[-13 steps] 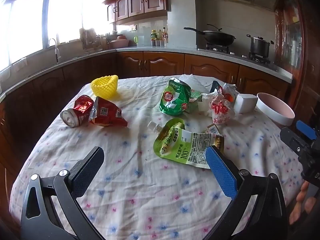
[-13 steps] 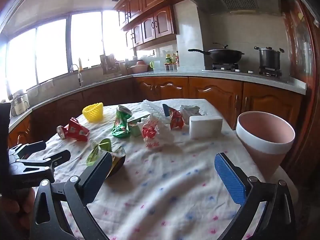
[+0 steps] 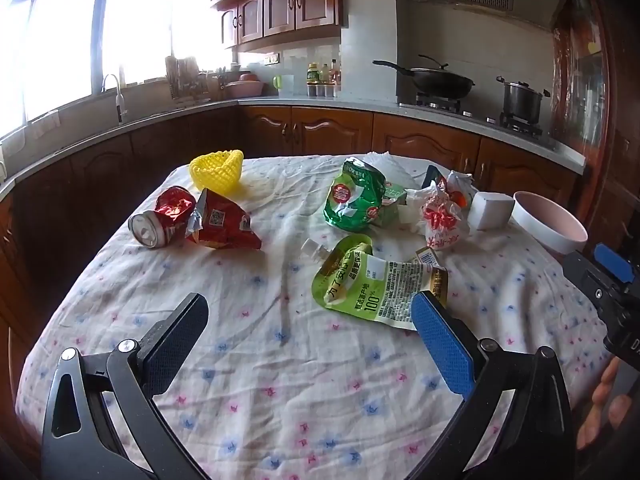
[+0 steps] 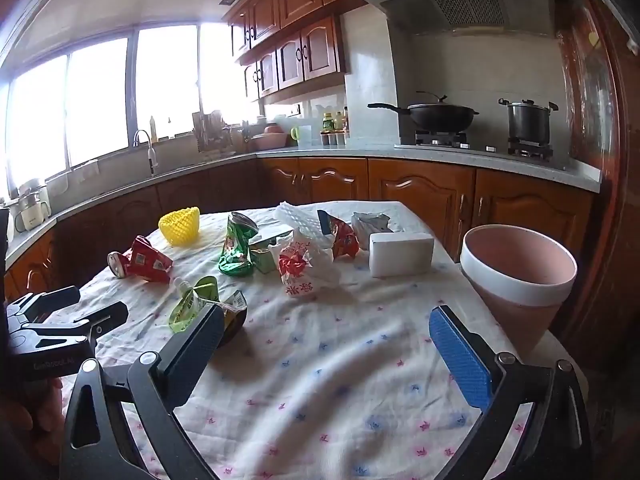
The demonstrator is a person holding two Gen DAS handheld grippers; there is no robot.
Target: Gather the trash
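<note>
While both tools gape wide, left gripper (image 3: 308, 336) hovers over tablecloth (image 3: 280, 380); green pouch (image 3: 376, 284) at 1 o'clock; right gripper (image 4: 326, 344) empty.

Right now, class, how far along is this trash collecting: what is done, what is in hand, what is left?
Done: nothing visible; the pink bin looks empty as far as its inside shows. In hand: nothing; the left gripper and right gripper are both open above the tablecloth. Left: the green pouch, crushed can, red wrapper, green bag, yellow net and white box.
</note>
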